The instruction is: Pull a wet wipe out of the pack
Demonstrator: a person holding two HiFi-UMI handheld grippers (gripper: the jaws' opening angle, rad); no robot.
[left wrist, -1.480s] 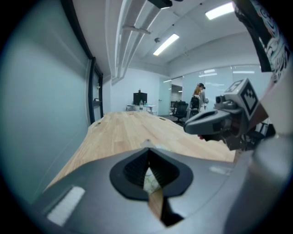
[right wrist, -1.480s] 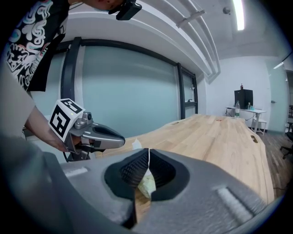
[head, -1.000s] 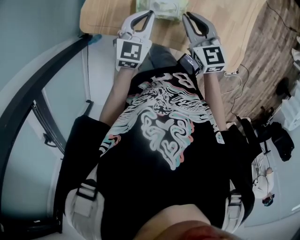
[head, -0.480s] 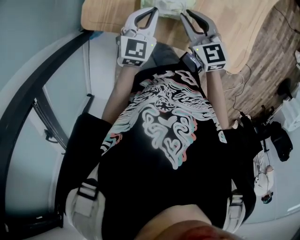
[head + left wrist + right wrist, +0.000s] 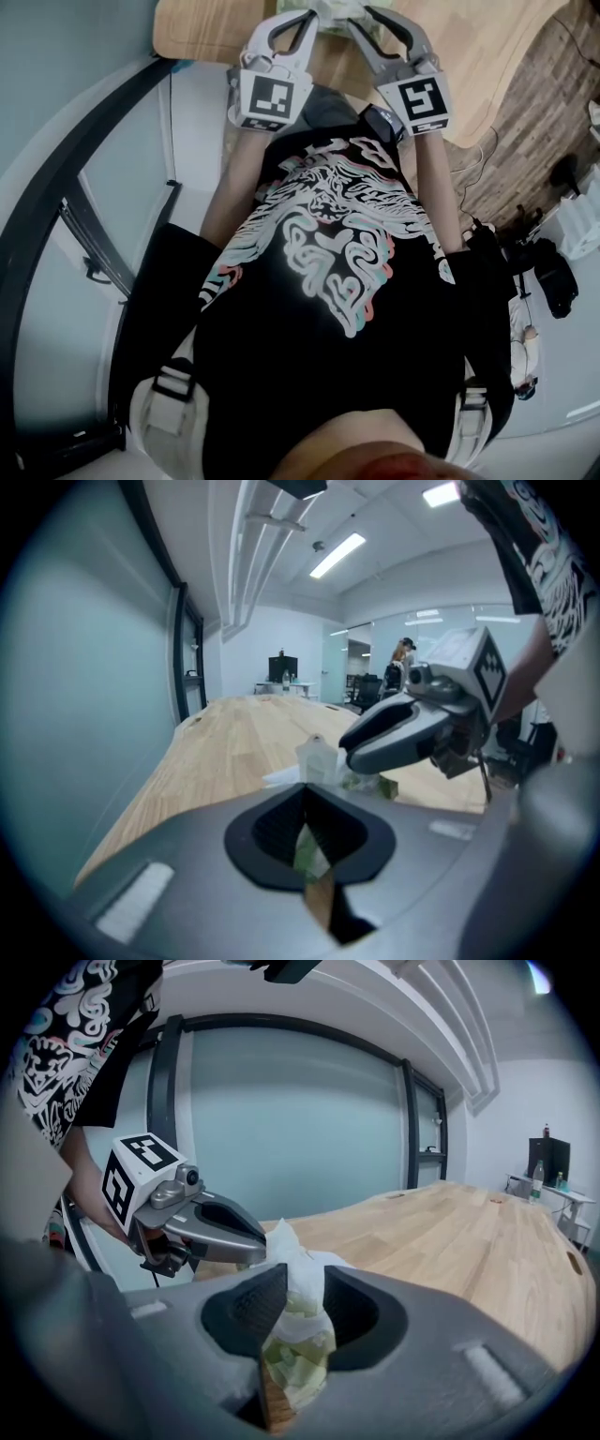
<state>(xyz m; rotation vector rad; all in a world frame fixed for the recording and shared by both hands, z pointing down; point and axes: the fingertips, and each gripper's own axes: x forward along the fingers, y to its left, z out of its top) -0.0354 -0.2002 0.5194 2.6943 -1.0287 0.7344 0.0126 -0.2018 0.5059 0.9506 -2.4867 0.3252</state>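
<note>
The green wipe pack (image 5: 330, 9) lies on the wooden table (image 5: 469, 56), at the top edge of the head view. A white wipe (image 5: 298, 1265) stands up crumpled out of the pack (image 5: 295, 1363). My right gripper (image 5: 302, 1283) has just been opening. Its jaws stand apart on either side of the wipe, which rises between them. My left gripper (image 5: 303, 794) is shut, with a sliver of the pack's green edge in its narrow gap. In the left gripper view the wipe (image 5: 317, 757) stands just past its tips, with the right gripper (image 5: 349, 752) beside it.
The table's rounded near edge (image 5: 187, 56) sits close to my body. A glass wall with a black frame (image 5: 84, 169) runs along the left. A cable (image 5: 473, 150) trails over the floor on the right. A person (image 5: 405, 658) stands far off in the room.
The right gripper's jaws have spread apart and it has shifted left toward the pack. Both grippers sit slightly higher in the head view, and the left one stays shut.
</note>
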